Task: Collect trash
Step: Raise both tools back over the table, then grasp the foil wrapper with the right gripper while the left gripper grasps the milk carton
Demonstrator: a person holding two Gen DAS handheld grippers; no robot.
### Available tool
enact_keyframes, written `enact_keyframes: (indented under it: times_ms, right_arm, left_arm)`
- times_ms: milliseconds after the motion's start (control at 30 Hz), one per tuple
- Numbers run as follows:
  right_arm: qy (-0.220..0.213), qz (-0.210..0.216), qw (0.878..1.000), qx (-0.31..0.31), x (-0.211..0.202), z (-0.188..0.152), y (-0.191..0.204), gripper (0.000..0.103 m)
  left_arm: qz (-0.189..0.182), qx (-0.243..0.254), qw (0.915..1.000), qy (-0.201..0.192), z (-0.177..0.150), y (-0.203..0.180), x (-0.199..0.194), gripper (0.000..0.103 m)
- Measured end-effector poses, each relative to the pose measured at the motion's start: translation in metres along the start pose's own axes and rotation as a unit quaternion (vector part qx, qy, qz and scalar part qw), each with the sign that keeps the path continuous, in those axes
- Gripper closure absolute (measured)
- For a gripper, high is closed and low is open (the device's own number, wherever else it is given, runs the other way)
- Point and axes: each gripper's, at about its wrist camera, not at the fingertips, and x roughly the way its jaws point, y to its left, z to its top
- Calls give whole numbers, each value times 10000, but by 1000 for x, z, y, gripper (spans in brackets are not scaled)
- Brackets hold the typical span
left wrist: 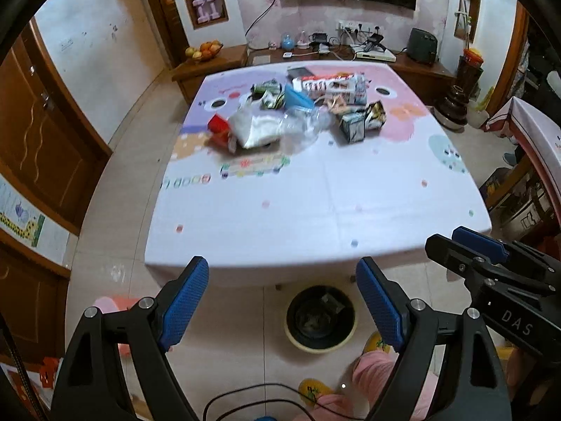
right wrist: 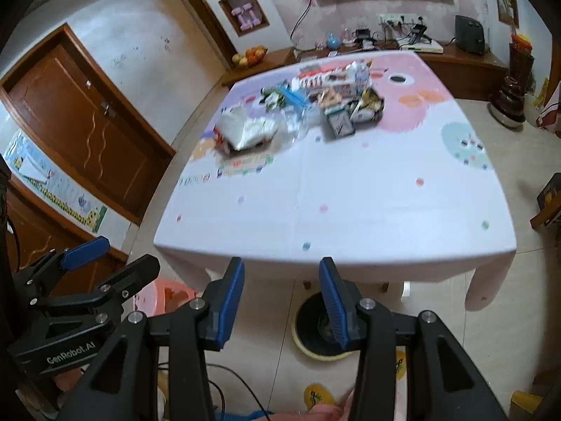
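Note:
A pile of trash lies at the far end of the table (left wrist: 315, 210): a white plastic bag (left wrist: 254, 128), a red box (left wrist: 219, 126), a clear crumpled bottle (left wrist: 303, 122), small cartons (left wrist: 354, 126) and wrappers. The pile also shows in the right wrist view (right wrist: 245, 129). A bin (left wrist: 320, 317) with a dark liner stands on the floor under the table's near edge, and shows in the right wrist view (right wrist: 315, 329). My left gripper (left wrist: 282, 280) is open and empty above the bin. My right gripper (right wrist: 282, 280) is open and empty beside it.
A low wooden TV cabinet (left wrist: 350, 58) with cables, a fruit bowl (left wrist: 205, 51) and a TV stands behind the table. Wooden doors (left wrist: 38, 133) are on the left. A pink stool (right wrist: 164, 296) stands near the table's left leg. A dark vase (right wrist: 510, 101) stands at the right.

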Motion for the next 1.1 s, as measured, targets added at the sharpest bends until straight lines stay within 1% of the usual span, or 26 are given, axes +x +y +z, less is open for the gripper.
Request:
enact_keyframes:
  times_ms: [100,200,367,500,633,700,833,967,1100]
  right_arm:
    - [-97,8,9999,41,-1,18,-9,59]
    - [-162,3,9998,64,4,43,-25,59]
    - [-121,68,9998,127,25,90,-61,59]
    - [124,150,9997,163,51,132,-94,59]
    - [410,214,9989,121,82,171,-123,59]
    - [557,253,9981,115,99,188,-136,58]
    - [830,349,9959,67,134,216,-154,59]
    - [1125,504,9923,101,171,237,-167,58]
    - [1361,630,9885,184,202,248,-173,58]
  left_arm:
    - [-27,36,10000,-42,22,-11,5,18]
    - [-28,59,10000,-59,43,-22,16,18]
    - [19,-15,10000,48,93,-48,52,18]
    - [21,-161,9995,260,140,-71,91,18]
    - [-27,-336,9980,533,178,-90,129,18]
    - [10,-435,9968,675,194,-99,153,18]
    - [92,-623,9932,975,215,-107,195,18]
    - [154,-882,9886,1210,223,-104,222,18]
    - [221,-1155,9835,1374,225,-97,240,18]
